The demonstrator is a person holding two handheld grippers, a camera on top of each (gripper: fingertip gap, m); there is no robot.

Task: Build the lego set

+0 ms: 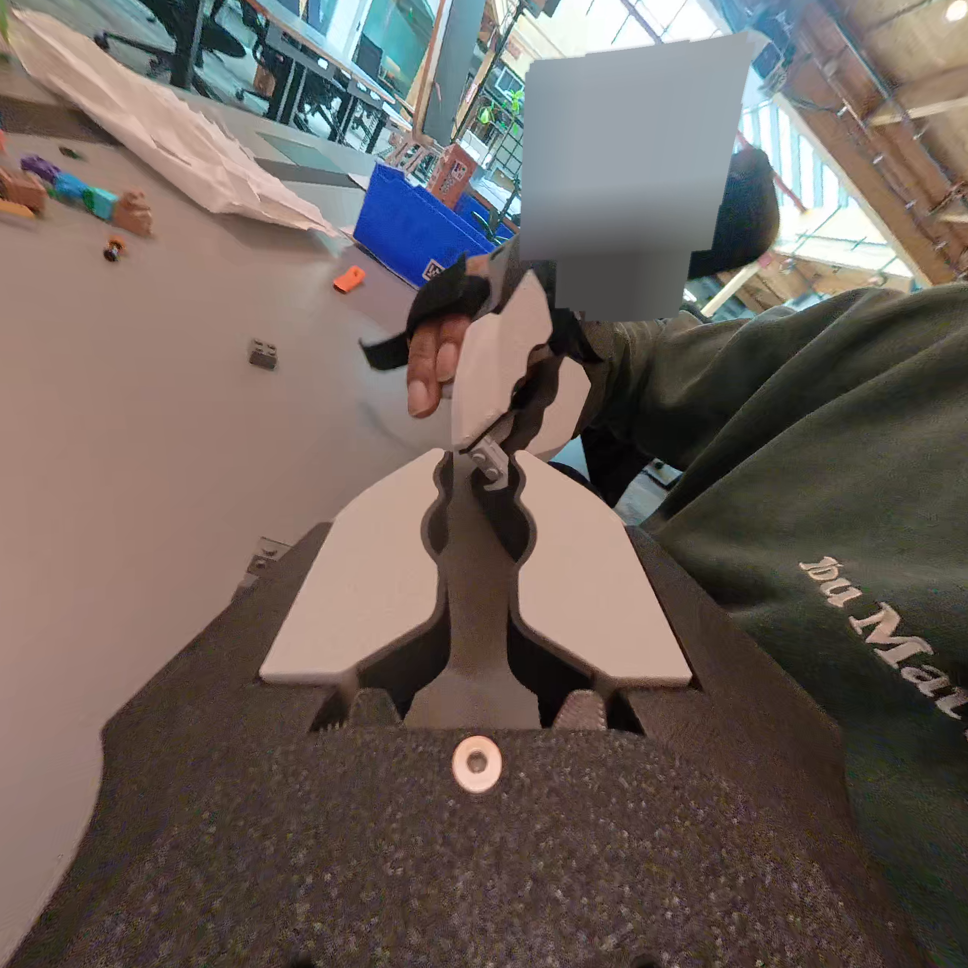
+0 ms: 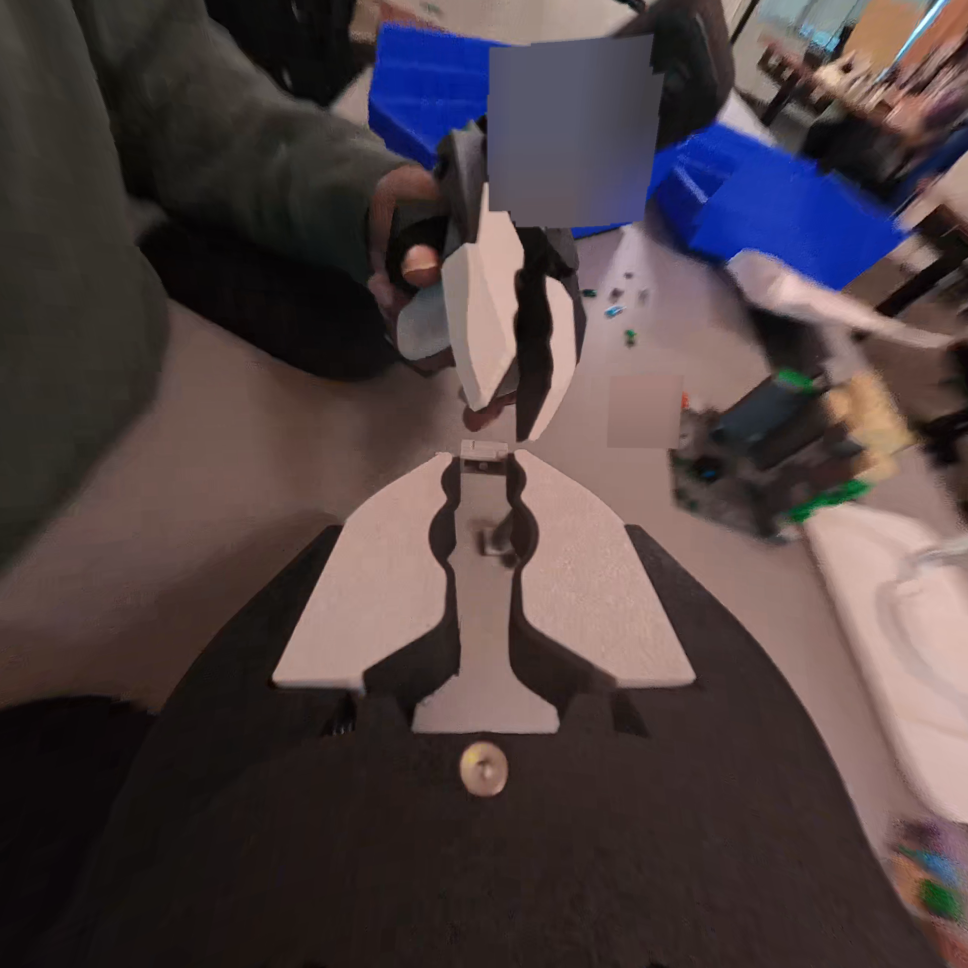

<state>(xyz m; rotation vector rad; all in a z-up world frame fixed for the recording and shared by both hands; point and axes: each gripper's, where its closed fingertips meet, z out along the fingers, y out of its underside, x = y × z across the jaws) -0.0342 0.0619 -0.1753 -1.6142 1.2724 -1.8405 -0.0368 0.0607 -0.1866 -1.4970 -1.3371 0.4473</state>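
Your right gripper (image 2: 484,454) pinches a small grey plate (image 2: 484,449); your left gripper (image 1: 477,454) gapes empty opposite. Loose bricks (image 1: 78,194) remain unbuilt.

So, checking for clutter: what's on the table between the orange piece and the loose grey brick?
Nothing. The left wrist view shows only bare table between the orange piece and the loose grey brick.
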